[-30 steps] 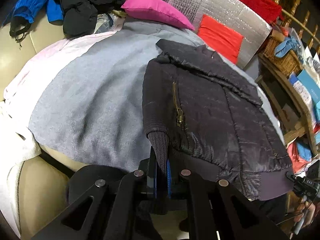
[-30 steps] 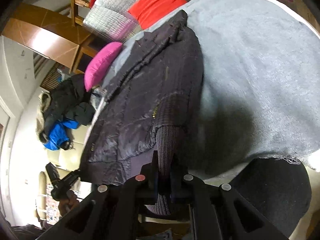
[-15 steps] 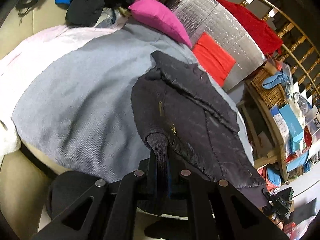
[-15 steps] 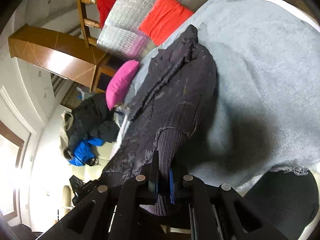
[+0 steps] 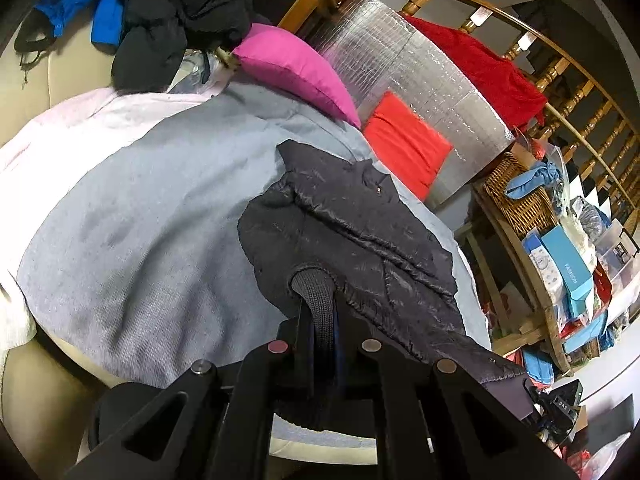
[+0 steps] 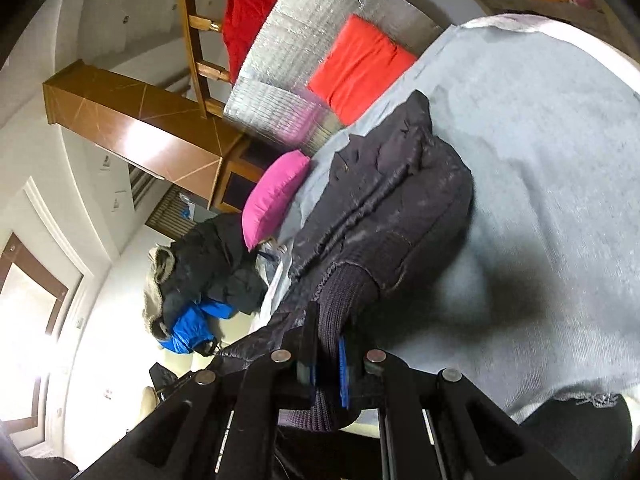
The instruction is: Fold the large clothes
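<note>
The left gripper (image 5: pixel 325 332) and right gripper (image 6: pixel 330 364) are each clamping a ribbed cuff of the dark jacket (image 5: pixel 352 236), which is lying on the grey blanket (image 5: pixel 132 240). Both should be rising evenly, carrying the hem toward the collar beside the pink pillow (image 5: pixel 296 68).

There was one dark jacket (image 5: pixel 352 224) on one grey blanket (image 5: pixel 152 208). One pink pillow (image 5: pixel 296 68) and one red cushion (image 5: pixel 404 144) lay beyond it. Two grippers, left (image 5: pixel 320 320) and right (image 6: pixel 328 344), each clamped one knit cuff.
</note>
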Demonstrator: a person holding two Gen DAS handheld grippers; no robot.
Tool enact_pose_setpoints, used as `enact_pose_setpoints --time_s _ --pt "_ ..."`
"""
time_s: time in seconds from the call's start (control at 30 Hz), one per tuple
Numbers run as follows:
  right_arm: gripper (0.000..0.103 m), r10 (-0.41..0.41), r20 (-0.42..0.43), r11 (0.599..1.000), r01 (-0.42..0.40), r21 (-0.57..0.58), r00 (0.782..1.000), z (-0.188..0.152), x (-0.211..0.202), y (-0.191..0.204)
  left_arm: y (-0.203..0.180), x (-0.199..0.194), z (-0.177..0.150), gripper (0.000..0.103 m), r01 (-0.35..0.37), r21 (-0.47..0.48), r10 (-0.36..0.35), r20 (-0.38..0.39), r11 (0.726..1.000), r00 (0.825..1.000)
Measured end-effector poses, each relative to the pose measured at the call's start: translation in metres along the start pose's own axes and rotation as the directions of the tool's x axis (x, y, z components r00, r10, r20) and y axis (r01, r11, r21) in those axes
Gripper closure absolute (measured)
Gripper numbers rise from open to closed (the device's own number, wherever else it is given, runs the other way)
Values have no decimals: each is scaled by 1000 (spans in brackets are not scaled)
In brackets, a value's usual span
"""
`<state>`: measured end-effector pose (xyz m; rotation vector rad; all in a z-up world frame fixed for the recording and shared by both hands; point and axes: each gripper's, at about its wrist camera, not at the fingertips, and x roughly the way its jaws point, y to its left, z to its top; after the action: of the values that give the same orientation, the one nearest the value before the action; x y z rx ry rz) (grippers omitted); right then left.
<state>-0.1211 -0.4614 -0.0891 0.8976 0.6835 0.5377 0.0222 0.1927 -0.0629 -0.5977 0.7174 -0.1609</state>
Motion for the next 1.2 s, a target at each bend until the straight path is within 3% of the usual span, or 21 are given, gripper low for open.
enact_pose_setpoints --time_s 0.37,1.0,1.2 --pt "95 13 15 1000 -12 -20 1000 -2 -8 9 10 -17 -13 95 -1 -25 1 6 1000 1000" --pt "95 8 43 998 -5 -69 999 -12 -50 31 -8 -64 -19 95 29 35 -31 57 999 998" --pt "95 7 47 997 -3 -72 999 -6 -53 30 -9 -60 -14 95 37 38 -39 60 999 997"
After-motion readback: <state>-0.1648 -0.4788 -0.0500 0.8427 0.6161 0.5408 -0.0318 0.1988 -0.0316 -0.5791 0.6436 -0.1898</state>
